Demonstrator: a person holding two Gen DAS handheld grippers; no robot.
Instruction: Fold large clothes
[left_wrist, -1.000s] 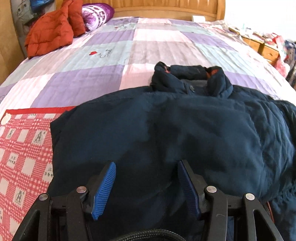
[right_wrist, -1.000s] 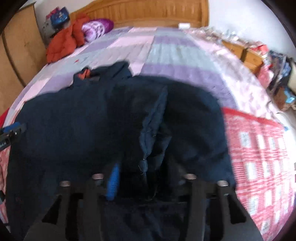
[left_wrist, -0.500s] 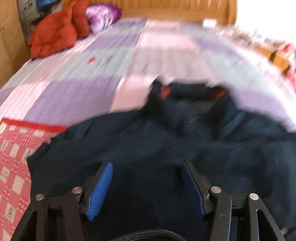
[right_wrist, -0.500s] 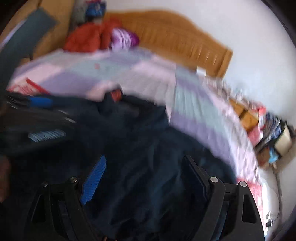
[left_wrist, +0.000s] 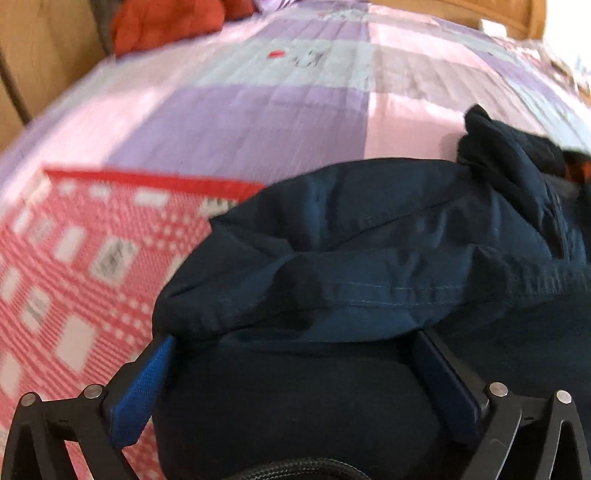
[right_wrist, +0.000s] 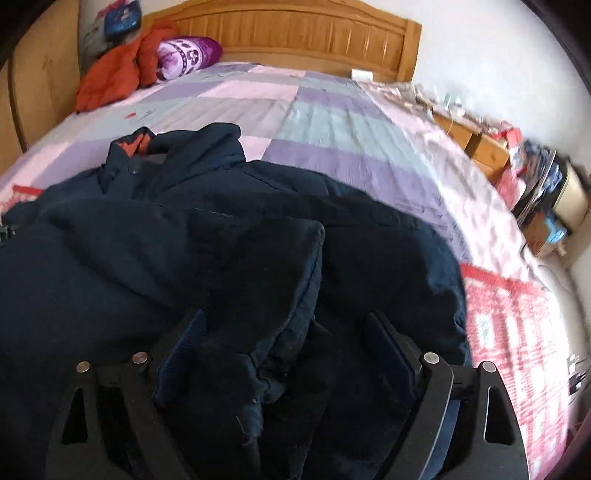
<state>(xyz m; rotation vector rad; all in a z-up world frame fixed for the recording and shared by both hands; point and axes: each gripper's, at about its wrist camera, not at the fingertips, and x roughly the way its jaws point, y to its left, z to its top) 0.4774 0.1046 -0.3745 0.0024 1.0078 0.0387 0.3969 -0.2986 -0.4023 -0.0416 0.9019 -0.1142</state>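
A bed with a pastel patchwork quilt (right_wrist: 332, 122) carries a bulky navy padded jacket (right_wrist: 147, 240) near its foot edge, partly folded, further folds apparently remaining. The left claw (left_wrist: 295, 373) and right claw (right_wrist: 284, 354) are opening, fabric lying loose between them.

The left gripper (left_wrist: 295, 354) has been swung toward nine o'clock, jaws opening wide; a jacket (left_wrist: 369, 258) fold is now draped between them.
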